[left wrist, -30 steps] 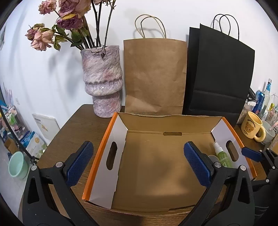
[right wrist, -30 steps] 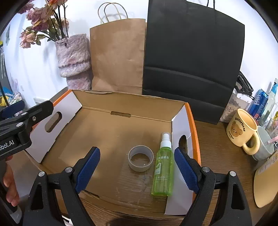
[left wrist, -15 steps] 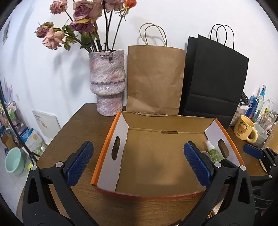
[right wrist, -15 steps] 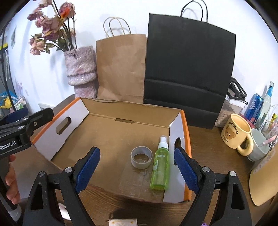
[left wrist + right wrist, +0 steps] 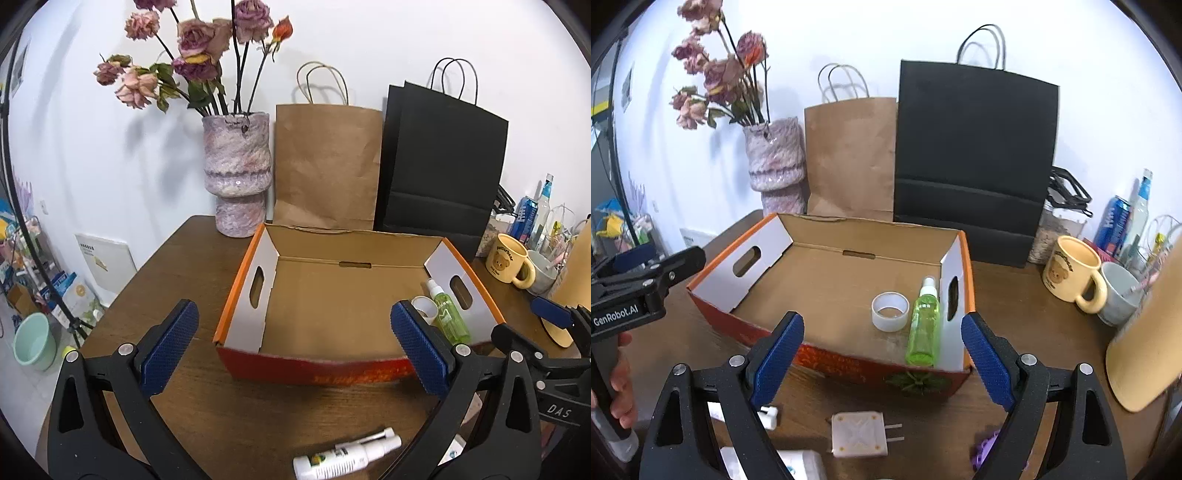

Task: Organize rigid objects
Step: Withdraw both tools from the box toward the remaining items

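Cardboard box (image 5: 831,291) sits on the counter (image 5: 192,266), already holding a green spray bottle (image 5: 923,325) lying against its right wall and a tape roll (image 5: 890,311) just beside it. Judging by this, sorting is partly done. Still outside, in front of the box: a white plug adapter (image 5: 858,435), a white spray bottle (image 5: 345,457) and other white pieces, partly hidden. Left gripper (image 5: 293,350) and right gripper (image 5: 882,360) both hover before the box with fingers spread wide, holding nothing. Behind stand a vase (image 5: 238,177) and paper bags; mugs (image 5: 1071,273) crowd the right. The box's front wall must be cleared on each drop.
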The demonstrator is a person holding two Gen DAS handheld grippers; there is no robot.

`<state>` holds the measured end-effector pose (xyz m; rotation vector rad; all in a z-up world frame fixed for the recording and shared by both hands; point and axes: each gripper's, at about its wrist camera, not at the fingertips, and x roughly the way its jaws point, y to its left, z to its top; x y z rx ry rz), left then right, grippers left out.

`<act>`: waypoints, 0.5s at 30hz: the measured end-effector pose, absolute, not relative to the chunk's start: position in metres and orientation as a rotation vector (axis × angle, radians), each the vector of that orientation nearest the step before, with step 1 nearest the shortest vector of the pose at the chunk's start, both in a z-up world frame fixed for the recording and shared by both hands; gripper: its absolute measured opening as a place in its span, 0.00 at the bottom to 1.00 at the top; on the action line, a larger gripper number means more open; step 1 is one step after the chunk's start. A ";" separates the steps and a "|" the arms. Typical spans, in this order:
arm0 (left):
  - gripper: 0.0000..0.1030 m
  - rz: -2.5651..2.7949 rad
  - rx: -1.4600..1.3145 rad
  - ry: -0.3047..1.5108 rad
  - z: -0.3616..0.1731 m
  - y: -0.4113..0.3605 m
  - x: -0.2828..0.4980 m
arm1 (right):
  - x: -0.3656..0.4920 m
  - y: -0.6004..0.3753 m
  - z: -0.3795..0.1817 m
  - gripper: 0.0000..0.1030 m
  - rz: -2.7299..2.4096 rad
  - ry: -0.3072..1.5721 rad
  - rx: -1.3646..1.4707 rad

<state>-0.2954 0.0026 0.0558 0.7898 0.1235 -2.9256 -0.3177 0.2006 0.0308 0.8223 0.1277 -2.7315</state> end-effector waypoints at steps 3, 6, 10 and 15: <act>1.00 -2.936 0.775 0.124 0.059 0.003 -0.282 | -0.304 0.203 0.031 0.89 -2.728 0.128 0.811; 1.00 -2.945 0.770 0.121 0.061 0.004 -0.270 | -0.291 0.206 0.031 0.89 -2.726 0.126 0.811; 1.00 -2.955 0.766 0.106 0.064 0.006 -0.253 | -0.271 0.208 0.030 0.89 -2.726 0.129 0.787; 1.00 -2.965 0.785 0.094 0.059 0.008 -0.228 | -0.244 0.215 0.028 0.89 -2.740 0.130 0.769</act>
